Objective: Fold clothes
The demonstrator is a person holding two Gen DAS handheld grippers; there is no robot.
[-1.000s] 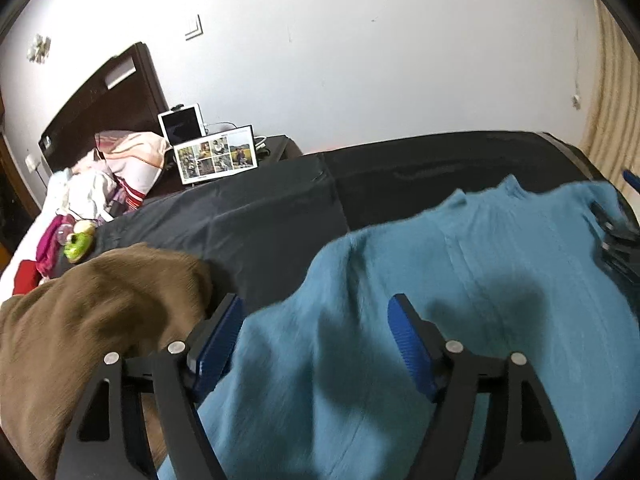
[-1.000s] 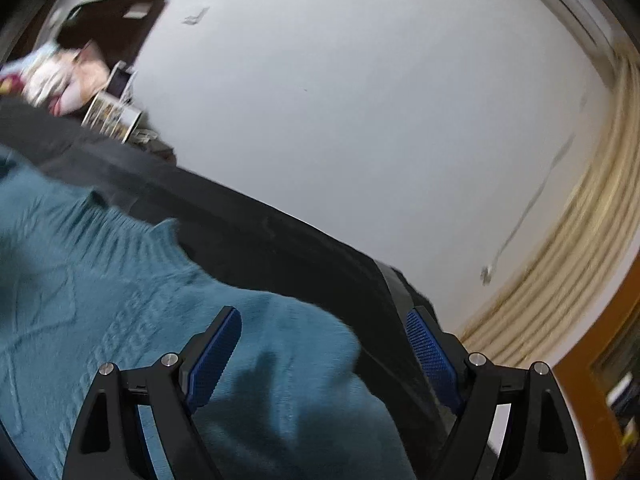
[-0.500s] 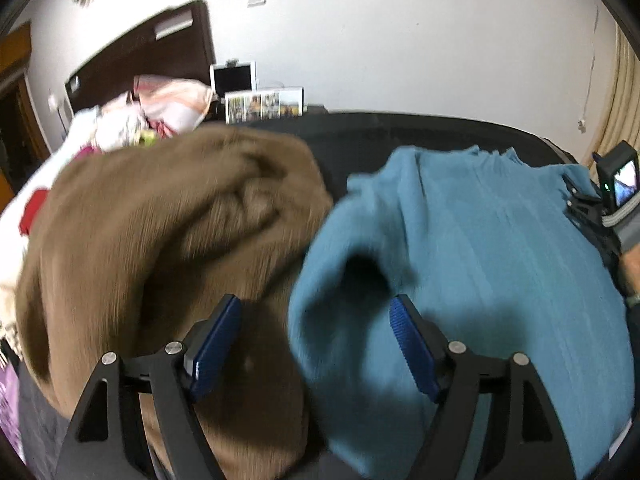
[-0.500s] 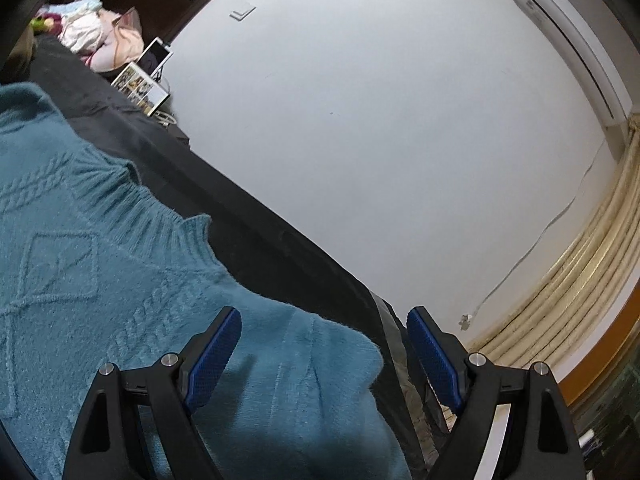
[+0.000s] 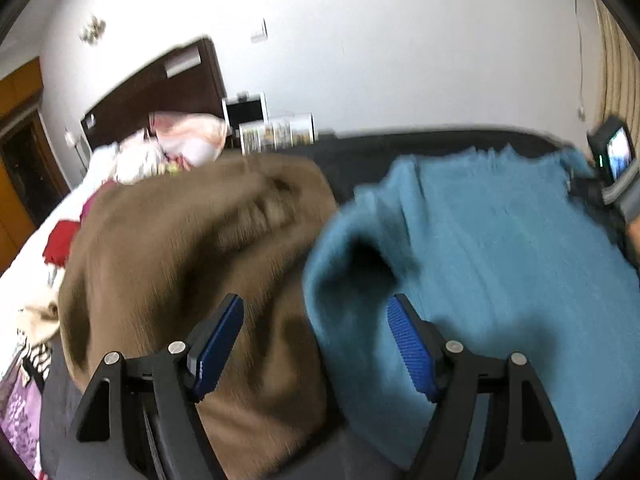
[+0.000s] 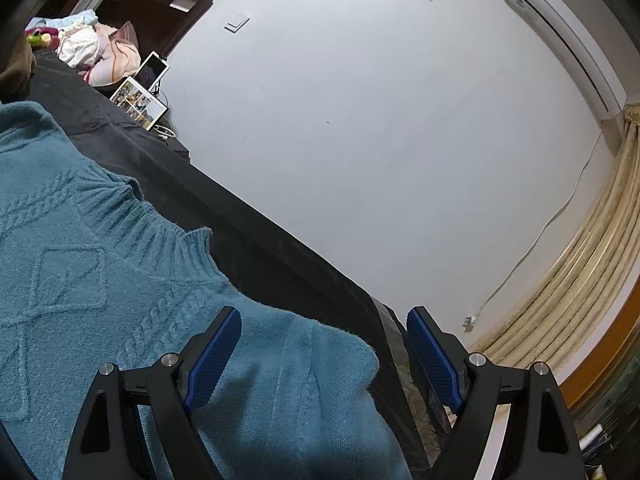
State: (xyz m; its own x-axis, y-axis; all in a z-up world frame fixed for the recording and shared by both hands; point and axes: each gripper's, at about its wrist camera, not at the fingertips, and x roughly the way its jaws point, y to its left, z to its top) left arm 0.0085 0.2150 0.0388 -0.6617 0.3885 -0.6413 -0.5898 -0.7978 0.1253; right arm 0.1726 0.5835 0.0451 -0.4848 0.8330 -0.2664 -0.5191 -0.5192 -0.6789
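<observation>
A teal cable-knit sweater (image 5: 500, 248) lies spread on a black-covered surface (image 5: 352, 160); it also shows in the right wrist view (image 6: 80, 288), ribbed collar toward the wall. A brown knit garment (image 5: 180, 248) lies bunched to its left. My left gripper (image 5: 316, 344) is open and empty, low over the seam where brown and teal meet. My right gripper (image 6: 324, 356) is open and empty over the teal sweater's right shoulder edge. The other gripper's camera (image 5: 616, 156) shows at the far right of the left wrist view.
A bed with piled clothes (image 5: 160, 148) and a dark headboard (image 5: 160, 84) lies at the left. A tablet and photo frame (image 6: 140, 96) stand by the wall. Curtains (image 6: 580, 280) and an air conditioner (image 6: 560, 28) are at the right.
My left gripper swung left and lower, so the brown garment now fills the left of its view. My right gripper tilted slightly, showing more collar. Both stayed open.
</observation>
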